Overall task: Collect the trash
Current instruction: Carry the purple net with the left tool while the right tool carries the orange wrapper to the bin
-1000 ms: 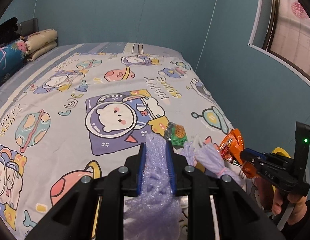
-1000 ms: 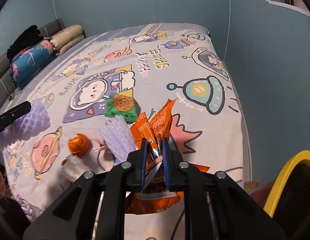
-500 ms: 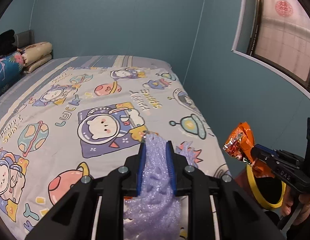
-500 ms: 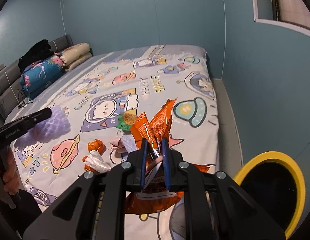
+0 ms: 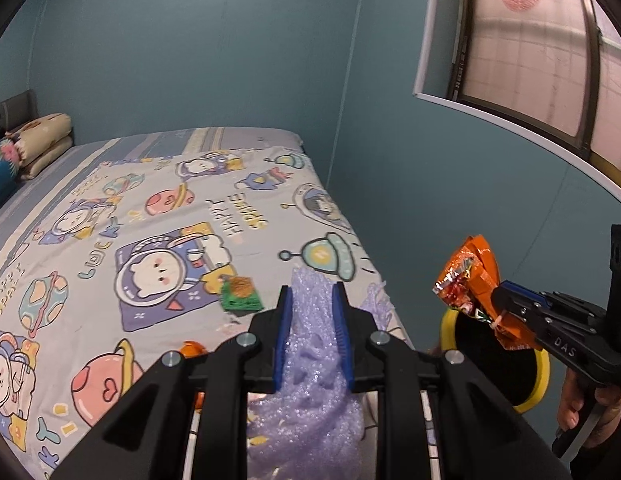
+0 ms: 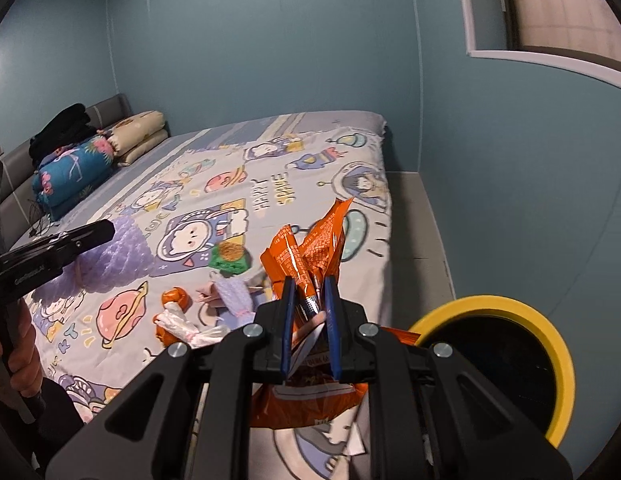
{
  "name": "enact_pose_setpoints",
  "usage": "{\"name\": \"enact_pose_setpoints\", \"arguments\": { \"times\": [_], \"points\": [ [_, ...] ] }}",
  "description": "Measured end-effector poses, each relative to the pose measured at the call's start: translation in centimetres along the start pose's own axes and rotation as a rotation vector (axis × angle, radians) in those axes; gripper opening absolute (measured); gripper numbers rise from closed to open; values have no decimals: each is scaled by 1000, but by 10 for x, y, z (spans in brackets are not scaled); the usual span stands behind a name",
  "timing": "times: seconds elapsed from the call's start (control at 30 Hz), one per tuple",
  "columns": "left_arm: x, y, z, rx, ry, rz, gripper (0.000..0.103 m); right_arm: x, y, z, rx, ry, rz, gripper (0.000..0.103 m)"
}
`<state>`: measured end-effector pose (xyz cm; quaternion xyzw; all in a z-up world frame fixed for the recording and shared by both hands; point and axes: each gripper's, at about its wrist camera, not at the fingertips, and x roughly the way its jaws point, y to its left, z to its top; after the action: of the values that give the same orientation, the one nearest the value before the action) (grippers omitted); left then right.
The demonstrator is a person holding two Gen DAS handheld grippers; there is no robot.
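My left gripper (image 5: 310, 300) is shut on a purple foam net (image 5: 310, 392) and holds it above the bed's near right corner. My right gripper (image 6: 308, 292) is shut on an orange snack wrapper (image 6: 310, 252), lifted off the bed beside the yellow-rimmed trash bin (image 6: 550, 340). The right gripper (image 5: 510, 304) and the wrapper (image 5: 466, 276) also show in the left wrist view, over the bin (image 5: 538, 380). On the bed lie a green snack packet (image 6: 229, 258), a second purple foam net (image 6: 234, 294), an orange peel (image 6: 175, 298) and a white crumpled bag (image 6: 186, 330).
The bed with a cartoon space quilt (image 6: 270, 184) fills the left and middle. Folded blankets and pillows (image 6: 94, 152) sit at the headboard. A blue wall with a window (image 5: 542, 52) stands to the right. A narrow floor strip (image 6: 422, 232) runs between bed and wall.
Both grippers have lifted away from the bed with their loads and swung right. The yellow bin has come into view under the right gripper.
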<state>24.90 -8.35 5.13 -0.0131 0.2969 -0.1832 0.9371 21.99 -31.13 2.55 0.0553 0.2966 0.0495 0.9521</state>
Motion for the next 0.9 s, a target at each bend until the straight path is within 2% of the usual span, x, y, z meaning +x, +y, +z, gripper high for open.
{"name": "enact_pose_setpoints", "arguments": {
  "times": [0.37, 0.9],
  "points": [
    [11, -63, -1, 79, 6, -67, 19, -23, -55, -12, 69, -9, -76, 14],
    [51, -159, -8, 227, 41, -157, 20, -35, -123, -35, 168, 7, -163, 14]
  ]
}}
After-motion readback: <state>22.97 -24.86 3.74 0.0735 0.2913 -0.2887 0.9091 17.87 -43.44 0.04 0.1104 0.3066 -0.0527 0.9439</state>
